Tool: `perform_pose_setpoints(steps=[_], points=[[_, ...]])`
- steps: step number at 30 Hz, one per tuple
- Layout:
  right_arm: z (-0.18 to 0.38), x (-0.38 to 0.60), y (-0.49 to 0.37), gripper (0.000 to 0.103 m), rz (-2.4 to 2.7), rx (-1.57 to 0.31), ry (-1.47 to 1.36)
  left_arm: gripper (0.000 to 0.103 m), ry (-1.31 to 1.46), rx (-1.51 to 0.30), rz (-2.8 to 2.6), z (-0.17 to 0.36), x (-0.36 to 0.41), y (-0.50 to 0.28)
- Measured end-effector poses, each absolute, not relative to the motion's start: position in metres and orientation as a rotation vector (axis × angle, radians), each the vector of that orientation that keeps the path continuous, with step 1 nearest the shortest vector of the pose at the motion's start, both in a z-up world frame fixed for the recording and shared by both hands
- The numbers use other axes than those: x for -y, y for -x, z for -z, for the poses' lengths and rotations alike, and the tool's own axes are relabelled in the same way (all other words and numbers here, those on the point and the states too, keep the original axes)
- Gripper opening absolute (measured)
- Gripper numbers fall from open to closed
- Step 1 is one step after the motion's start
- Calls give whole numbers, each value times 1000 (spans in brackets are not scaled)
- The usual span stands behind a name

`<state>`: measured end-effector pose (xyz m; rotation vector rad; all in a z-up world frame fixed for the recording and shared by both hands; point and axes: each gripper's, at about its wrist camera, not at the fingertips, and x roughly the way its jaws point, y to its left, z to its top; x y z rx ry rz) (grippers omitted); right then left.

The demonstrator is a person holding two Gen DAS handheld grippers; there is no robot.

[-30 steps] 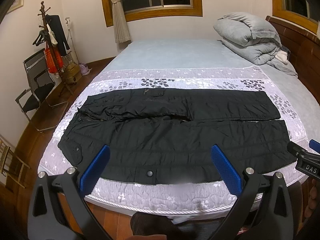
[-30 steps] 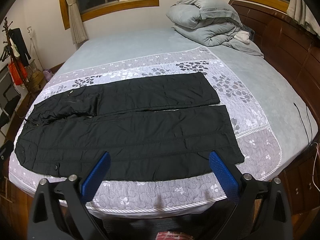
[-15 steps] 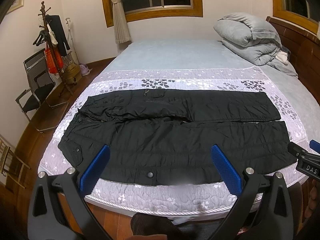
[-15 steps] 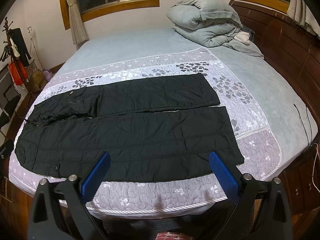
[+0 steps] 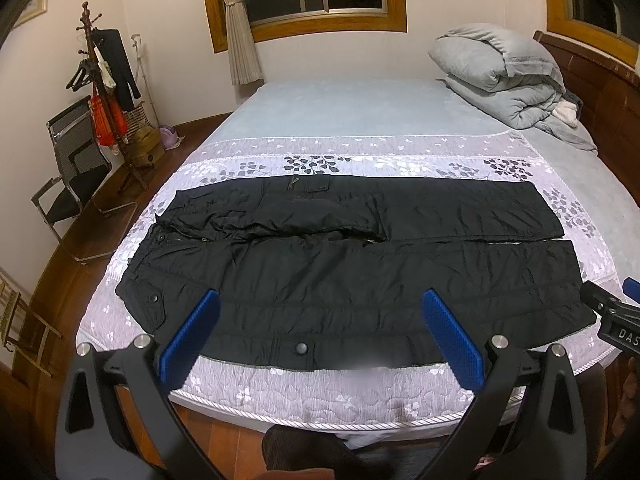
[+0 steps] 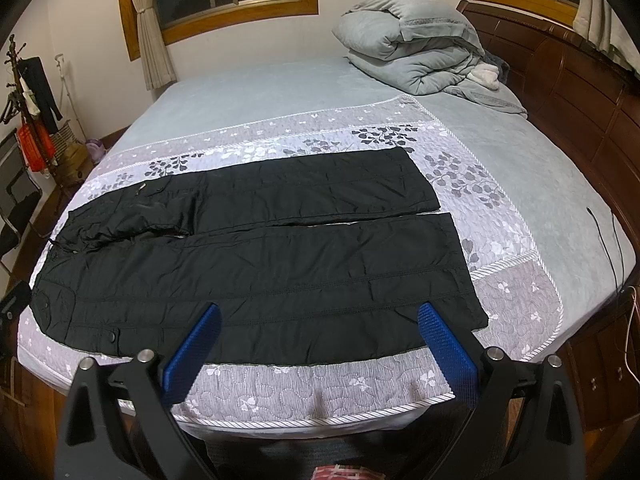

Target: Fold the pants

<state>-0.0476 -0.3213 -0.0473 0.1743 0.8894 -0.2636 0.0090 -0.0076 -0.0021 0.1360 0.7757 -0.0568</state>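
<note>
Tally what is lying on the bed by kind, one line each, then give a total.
Black pants: 1
Grey folded duvet: 1
Small white cloth item beside the duvet: 1
Dark cord near the bed's right edge: 1
Total: 4

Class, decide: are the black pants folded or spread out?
Spread out: the black pants lie flat on the bed, both legs side by side.
</note>
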Motion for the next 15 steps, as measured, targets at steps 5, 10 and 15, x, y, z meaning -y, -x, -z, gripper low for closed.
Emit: perform_pose_setpoints(steps=[5, 10, 15], points=[[47, 321, 47, 100, 264, -889, -174, 100, -136, -777, 55, 5, 5, -9], [48, 321, 46, 100, 265, -889, -175, 100, -137, -777, 55, 6, 4, -9], [48, 321, 46, 100, 263, -891, -175, 100, -138, -778, 54, 6, 4, -9]])
